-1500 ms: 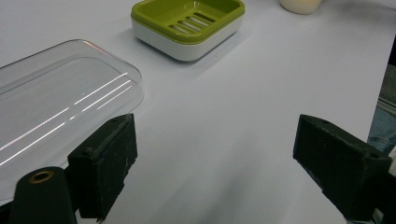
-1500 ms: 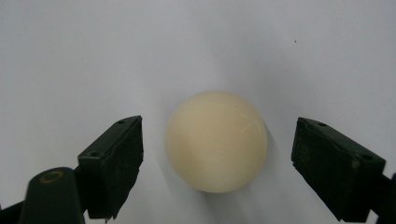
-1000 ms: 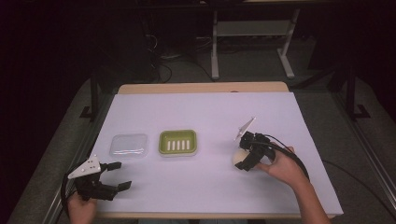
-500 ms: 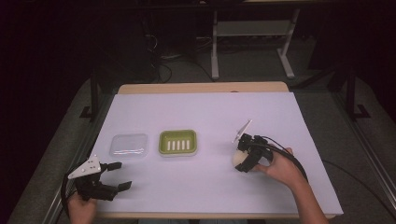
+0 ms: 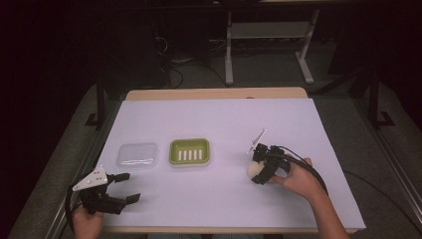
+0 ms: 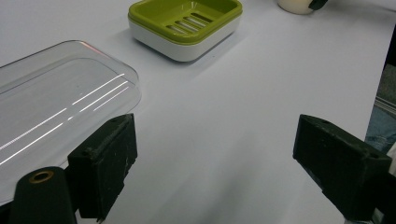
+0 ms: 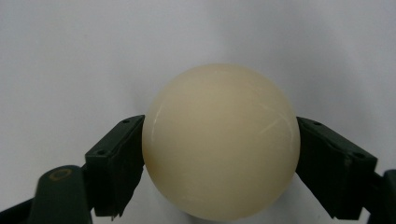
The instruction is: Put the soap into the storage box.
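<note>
A cream round soap [image 7: 221, 140] sits between the jaws of my right gripper [image 7: 219, 161], and both pads touch its sides. In the high view the soap [image 5: 255, 170] rests on the white table right of centre, with the right gripper [image 5: 260, 166] closed around it. A green slotted soap dish [image 5: 189, 152] lies left of it at mid-table. A clear plastic lid [image 5: 137, 154] lies left of the dish. My left gripper [image 5: 124, 187] hovers open near the front left corner, its jaws wide apart over bare table [image 6: 219, 140] beside the lid [image 6: 56, 107]. The dish [image 6: 186, 25] lies farther ahead of it.
The white table sheet [image 5: 214, 119] spans the whole work area, with a wooden edge at the back. Dark floor, cables and a metal stand leg [image 5: 229, 50] lie beyond the table. A black cable [image 5: 308, 172] trails from the right gripper.
The right gripper has settled slightly lower and closer around the soap. The left gripper has stayed where it was.
</note>
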A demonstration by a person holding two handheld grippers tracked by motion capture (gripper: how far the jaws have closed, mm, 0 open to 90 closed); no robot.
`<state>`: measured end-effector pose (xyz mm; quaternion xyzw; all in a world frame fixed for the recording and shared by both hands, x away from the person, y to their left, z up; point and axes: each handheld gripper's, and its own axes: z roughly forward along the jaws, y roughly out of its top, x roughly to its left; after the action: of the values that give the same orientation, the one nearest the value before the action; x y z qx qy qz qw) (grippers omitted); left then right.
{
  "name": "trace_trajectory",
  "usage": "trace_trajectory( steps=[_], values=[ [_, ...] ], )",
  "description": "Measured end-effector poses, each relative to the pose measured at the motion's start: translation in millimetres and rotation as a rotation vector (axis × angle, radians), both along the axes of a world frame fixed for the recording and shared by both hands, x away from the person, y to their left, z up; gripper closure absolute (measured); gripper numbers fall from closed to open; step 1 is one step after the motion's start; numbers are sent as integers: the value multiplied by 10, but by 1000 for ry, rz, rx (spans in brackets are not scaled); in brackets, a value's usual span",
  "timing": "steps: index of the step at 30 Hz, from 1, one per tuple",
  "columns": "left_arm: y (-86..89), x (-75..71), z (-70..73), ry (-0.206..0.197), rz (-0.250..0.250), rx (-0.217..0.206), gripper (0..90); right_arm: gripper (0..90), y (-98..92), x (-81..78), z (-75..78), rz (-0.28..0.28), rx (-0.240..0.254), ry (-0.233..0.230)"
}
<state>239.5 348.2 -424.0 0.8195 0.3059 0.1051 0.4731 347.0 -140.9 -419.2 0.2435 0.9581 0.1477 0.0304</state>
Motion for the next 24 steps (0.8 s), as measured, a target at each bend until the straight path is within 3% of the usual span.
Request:
trace_trajectory(
  steps=[15,24],
  values=[
    [8,1,2,1,1,2,129,229,36,-7,28,2,-34,-5],
    [7,-4,5,-2,1,1,129,229,71,29,230,3,11,-1]
  ],
)
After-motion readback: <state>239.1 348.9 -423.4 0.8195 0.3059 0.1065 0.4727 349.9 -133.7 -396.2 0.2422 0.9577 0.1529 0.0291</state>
